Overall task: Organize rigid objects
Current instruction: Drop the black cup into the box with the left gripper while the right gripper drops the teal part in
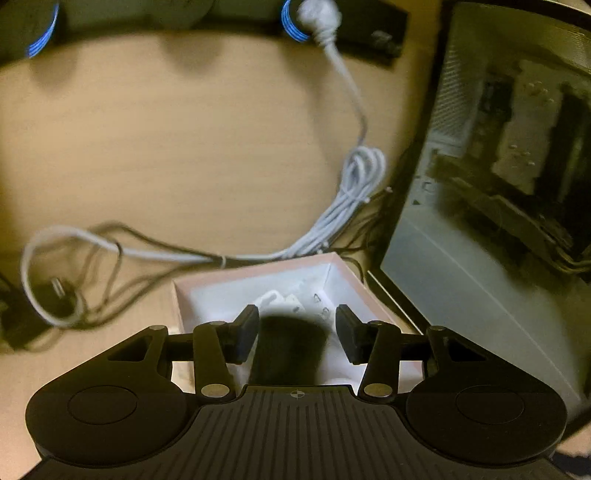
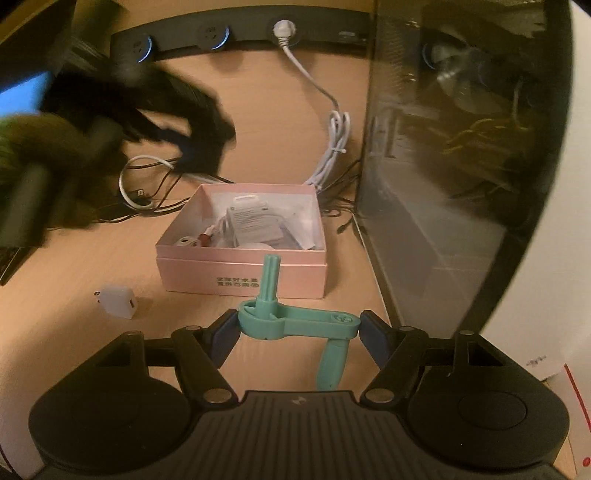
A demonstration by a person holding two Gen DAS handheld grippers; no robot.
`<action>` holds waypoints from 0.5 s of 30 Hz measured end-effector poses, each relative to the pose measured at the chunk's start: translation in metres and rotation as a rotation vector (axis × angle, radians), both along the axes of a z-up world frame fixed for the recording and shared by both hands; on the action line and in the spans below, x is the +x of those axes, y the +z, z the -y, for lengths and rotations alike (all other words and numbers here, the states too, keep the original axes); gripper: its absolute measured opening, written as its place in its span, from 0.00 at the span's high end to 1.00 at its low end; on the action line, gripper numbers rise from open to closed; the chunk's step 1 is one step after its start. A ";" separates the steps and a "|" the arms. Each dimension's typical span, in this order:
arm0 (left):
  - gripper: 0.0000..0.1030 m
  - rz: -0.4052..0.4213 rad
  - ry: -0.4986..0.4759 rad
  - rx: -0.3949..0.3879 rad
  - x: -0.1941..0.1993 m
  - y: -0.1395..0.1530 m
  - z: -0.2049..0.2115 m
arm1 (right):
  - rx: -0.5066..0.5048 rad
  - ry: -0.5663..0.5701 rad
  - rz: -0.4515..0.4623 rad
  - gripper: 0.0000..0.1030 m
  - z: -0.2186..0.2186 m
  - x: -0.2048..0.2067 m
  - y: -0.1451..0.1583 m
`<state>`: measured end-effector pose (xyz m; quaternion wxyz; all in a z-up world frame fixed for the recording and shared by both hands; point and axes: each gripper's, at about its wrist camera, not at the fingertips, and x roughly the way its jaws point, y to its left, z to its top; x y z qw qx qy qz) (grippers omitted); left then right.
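Left wrist view: the left gripper (image 1: 297, 334) hangs over the open pink box (image 1: 258, 275), its jaws spread with nothing between them. A dark blurred shape (image 1: 290, 350) sits in the gap, over the box's white interior; what it is cannot be told. Box contents are mostly hidden behind the fingers; only a few small white items (image 1: 291, 297) show, too soft to name. A white cable (image 1: 354, 177) runs from a plug (image 1: 314, 16) on the black socket strip (image 1: 362, 26) down past the box, bundled midway. The glass case (image 1: 498, 184) fills the right side. All of it rests on the wooden desk (image 1: 184, 147).

Right wrist view: the right gripper (image 2: 297, 332) is clamped on a teal crank (image 2: 295, 321), gripping the two ends of its flat arm, which lies crosswise between the fingers. One peg points up and away toward the box (image 2: 243, 269); the other hangs down toward the camera. The crank is held above the desk (image 2: 110, 266), just short of the box's near wall. A white charger (image 2: 118, 301) lies on the desk to the left. The left gripper (image 2: 140, 110) is a dark smear above the box's far left side; its details are lost to blur.
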<state>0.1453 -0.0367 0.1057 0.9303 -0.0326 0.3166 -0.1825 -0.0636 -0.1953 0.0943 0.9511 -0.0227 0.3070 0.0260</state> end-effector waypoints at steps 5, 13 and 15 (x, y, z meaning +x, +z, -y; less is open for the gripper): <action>0.51 0.022 0.016 -0.073 -0.011 -0.009 -0.012 | -0.020 0.000 -0.041 0.31 0.002 -0.001 -0.014; 0.51 -0.015 0.165 -0.168 -0.081 -0.008 -0.094 | -0.032 0.040 -0.050 0.31 0.001 0.015 -0.014; 0.51 -0.056 0.222 -0.163 -0.099 -0.020 -0.114 | -0.028 0.070 -0.026 0.31 -0.001 0.025 -0.004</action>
